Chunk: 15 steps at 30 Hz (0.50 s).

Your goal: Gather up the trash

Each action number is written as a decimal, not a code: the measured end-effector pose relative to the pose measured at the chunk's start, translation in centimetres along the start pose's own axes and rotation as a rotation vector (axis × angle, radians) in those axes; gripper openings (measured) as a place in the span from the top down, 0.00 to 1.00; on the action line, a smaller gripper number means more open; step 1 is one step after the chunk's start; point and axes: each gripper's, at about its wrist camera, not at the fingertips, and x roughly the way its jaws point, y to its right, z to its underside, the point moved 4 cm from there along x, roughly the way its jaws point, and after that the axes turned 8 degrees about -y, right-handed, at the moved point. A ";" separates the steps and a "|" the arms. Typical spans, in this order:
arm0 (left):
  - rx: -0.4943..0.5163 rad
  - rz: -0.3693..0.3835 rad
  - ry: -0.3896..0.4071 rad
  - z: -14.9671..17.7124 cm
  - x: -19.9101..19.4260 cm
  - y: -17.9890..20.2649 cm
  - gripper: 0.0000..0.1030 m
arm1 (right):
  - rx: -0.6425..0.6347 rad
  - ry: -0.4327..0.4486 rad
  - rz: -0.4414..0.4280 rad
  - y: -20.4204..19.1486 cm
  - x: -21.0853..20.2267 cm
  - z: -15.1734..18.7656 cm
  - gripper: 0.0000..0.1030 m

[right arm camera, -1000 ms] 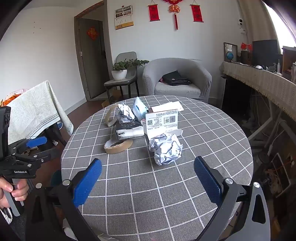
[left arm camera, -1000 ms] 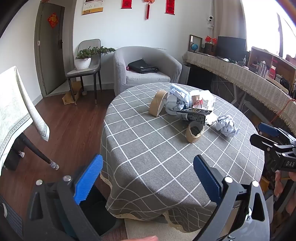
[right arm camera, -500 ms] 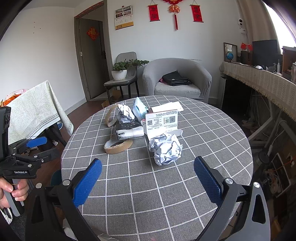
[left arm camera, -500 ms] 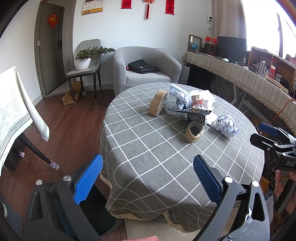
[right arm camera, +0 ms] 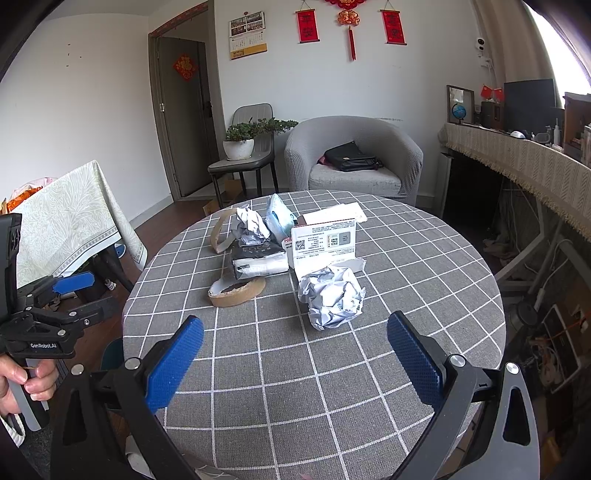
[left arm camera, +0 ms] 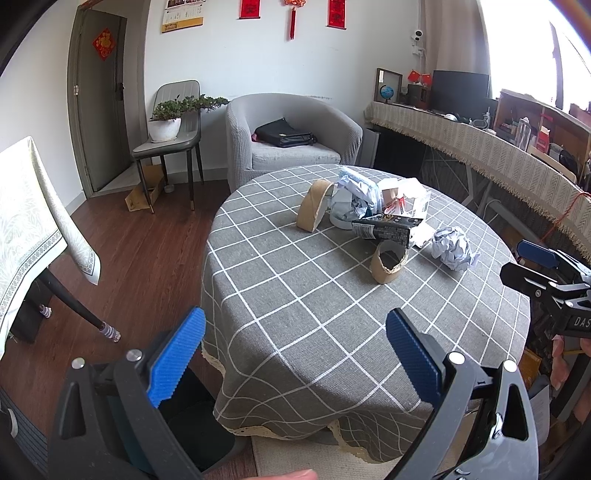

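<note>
Trash pile point(right arm camera: 280, 240) on checked table point(right arm camera: 406, 277); paper ball point(right arm camera: 330, 295) nearest; left gripper point(left arm camera: 293, 356) and right gripper point(right arm camera: 295, 354) both wide, empty.

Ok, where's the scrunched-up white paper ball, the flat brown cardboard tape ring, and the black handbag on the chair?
scrunched-up white paper ball point(right arm camera: 330, 297), right wrist view, its middle.
flat brown cardboard tape ring point(right arm camera: 240, 294), right wrist view, front rim.
black handbag point(right arm camera: 349, 158), right wrist view, its front face.

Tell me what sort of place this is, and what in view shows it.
Most likely a living room in a home: a grey armchair with a black bag on it, a round table under a checked cloth, and red hanging decorations on the wall.
</note>
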 end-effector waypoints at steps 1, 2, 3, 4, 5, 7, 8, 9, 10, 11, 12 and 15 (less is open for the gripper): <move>0.000 0.000 0.000 0.0 0.0 0.0 0.03 | 0.000 0.000 0.000 0.0 0.0 0.0 0.03; 0.000 -0.002 0.001 0.0 -0.1 0.0 0.03 | -0.001 0.000 0.000 0.0 0.0 0.0 0.03; -0.001 -0.002 0.001 0.0 -0.1 0.0 0.03 | -0.001 0.001 0.000 0.0 0.0 0.0 0.03; -0.001 -0.001 0.001 0.0 -0.1 0.0 0.03 | -0.002 0.002 0.000 -0.1 -0.1 -0.1 0.03; -0.001 -0.002 0.001 0.0 -0.1 0.0 0.03 | -0.003 0.003 0.000 0.1 -0.1 -0.1 0.03; -0.001 -0.002 0.002 0.0 -0.1 0.0 0.03 | -0.004 0.003 -0.001 0.0 -0.1 -0.1 0.03; -0.001 -0.002 0.001 0.0 -0.1 0.0 0.03 | -0.003 0.003 0.000 -0.1 0.0 0.1 0.03; -0.001 -0.002 0.001 0.0 -0.1 0.0 0.03 | -0.002 0.002 0.000 -0.1 0.0 0.1 0.03; 0.000 -0.002 0.001 0.0 -0.1 0.1 0.03 | -0.002 0.002 0.001 -0.1 0.1 0.1 0.03; -0.001 -0.002 0.001 0.0 -0.1 0.0 0.03 | -0.003 0.002 0.002 -0.1 0.1 0.1 0.03; -0.002 -0.001 0.001 0.0 -0.1 0.0 0.03 | -0.001 0.002 0.001 -0.1 0.1 0.1 0.03; -0.001 -0.002 0.002 0.0 -0.2 0.0 0.03 | -0.001 0.002 0.002 -0.1 0.1 0.1 0.03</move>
